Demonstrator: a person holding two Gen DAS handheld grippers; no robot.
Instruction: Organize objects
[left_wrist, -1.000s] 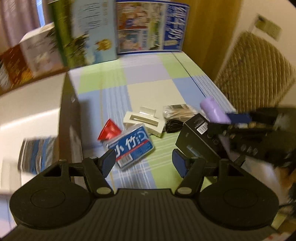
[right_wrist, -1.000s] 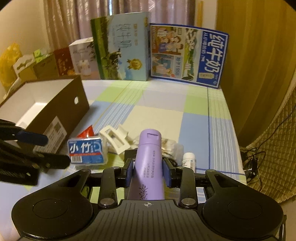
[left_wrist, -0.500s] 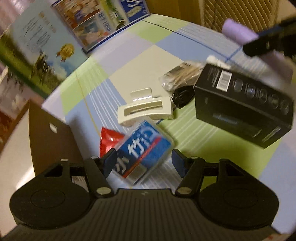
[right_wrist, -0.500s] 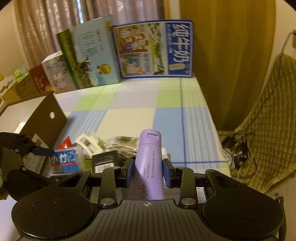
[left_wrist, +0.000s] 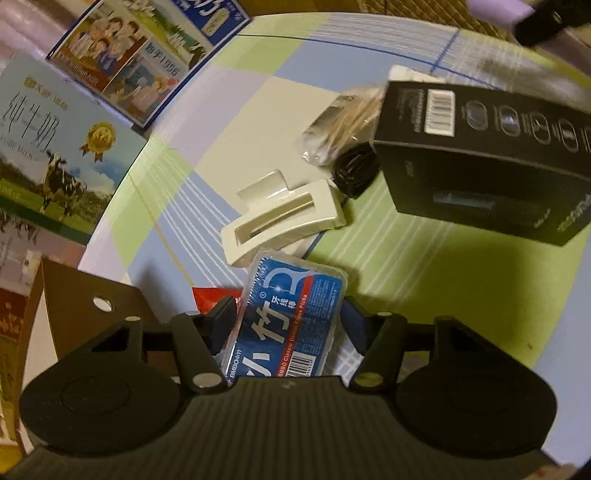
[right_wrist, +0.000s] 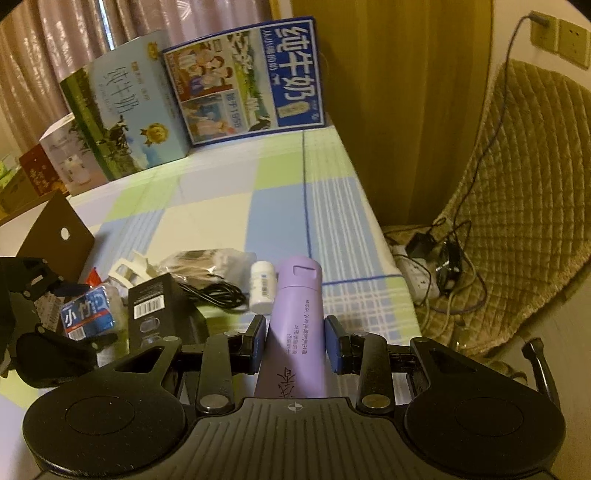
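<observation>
The left gripper (left_wrist: 288, 319) has descended over the floss-pick box (left_wrist: 291, 317) on the tabletop (left_wrist: 424, 280); its jaws, closing, straddle the box's long axis without firm contact. Right gripper (right_wrist: 295, 341) clamps the purple tube (right_wrist: 295, 321).

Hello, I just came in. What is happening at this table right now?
A person is tidying small items on a checked tablecloth, with a gripper in each hand. The right gripper holds a purple tube in its jaws, above the table. The left gripper is straddling a blue pack of dental floss picks; its jaws have just been closing, with the pack between them, not yet clearly gripped.
</observation>
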